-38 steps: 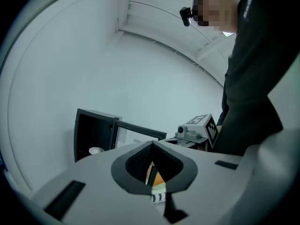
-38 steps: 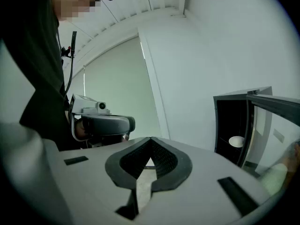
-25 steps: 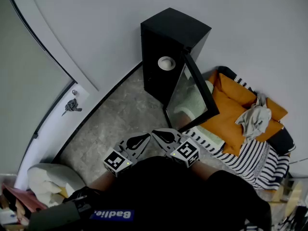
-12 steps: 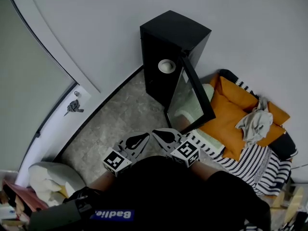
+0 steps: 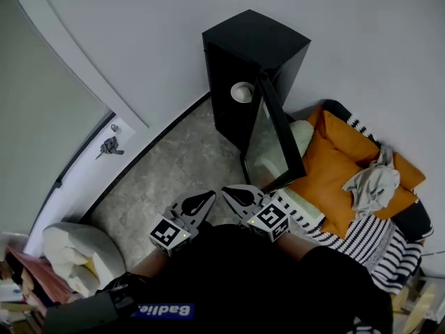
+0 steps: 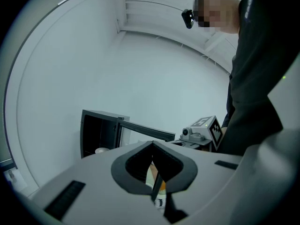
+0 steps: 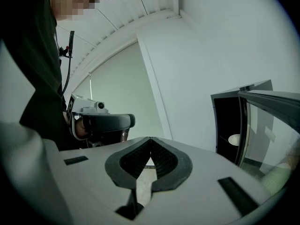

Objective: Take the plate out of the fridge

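Note:
A small black fridge [image 5: 254, 47] stands against the white wall with its glass door [image 5: 272, 136] swung open. A white plate [image 5: 242, 91] rests on a shelf inside; it also shows as the plate [image 7: 235, 139] in the right gripper view and the plate [image 6: 100, 150] in the left gripper view. My left gripper [image 5: 211, 196] and right gripper [image 5: 225, 191] hover side by side near the person's body, well short of the fridge. Both are shut and empty, tips touching.
Orange cushions [image 5: 334, 165], a striped blanket [image 5: 375, 242] and a grey cloth [image 5: 372, 179] lie to the right of the fridge. A white bundle [image 5: 73, 252] sits at lower left. A door frame [image 5: 104, 152] runs along the left. Speckled floor [image 5: 174, 172] lies between me and the fridge.
The view has shifted slightly, with the fridge a little nearer and more centred. Both grippers stay shut and side by side, moving along with the person.

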Tool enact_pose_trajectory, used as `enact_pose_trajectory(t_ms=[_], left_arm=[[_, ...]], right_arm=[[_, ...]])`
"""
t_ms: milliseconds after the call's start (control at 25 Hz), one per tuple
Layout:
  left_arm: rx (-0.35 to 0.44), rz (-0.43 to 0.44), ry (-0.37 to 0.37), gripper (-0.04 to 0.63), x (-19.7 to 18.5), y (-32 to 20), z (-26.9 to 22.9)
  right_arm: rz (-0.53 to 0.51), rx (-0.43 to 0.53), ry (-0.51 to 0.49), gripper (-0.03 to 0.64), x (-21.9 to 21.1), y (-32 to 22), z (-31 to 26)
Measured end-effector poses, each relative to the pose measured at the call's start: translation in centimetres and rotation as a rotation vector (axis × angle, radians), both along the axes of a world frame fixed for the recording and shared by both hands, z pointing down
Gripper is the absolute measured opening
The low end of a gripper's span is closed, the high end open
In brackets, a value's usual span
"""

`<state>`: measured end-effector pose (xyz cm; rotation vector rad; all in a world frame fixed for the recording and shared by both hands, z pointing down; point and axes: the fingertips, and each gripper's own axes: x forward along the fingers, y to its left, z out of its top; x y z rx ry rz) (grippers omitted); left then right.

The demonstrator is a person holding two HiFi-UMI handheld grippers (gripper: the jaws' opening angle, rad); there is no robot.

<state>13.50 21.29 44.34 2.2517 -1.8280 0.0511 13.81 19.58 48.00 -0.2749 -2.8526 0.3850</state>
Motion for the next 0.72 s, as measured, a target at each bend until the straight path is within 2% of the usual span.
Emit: enact_pose_trajectory(t_ms=[320,560,720], left_arm=[[0.001,-0.003,0.011,0.008,-3.7,-1.8,0.5],[0.012,0.047,0.011,0.006,-9.5,-4.0,0.6],[0.021,0.11,-0.013,0.006,-13.8,-6.1,0.4]], right_arm=[[0.006,-0.014,0.027,0.011,-3.2,-1.6,1.2],[0.073,-0.011,0.053,0.011,-8.1,-3.8,1.3],[0.126,-0.011,0.078,0.011,-12.1,-5.5,1.5]])
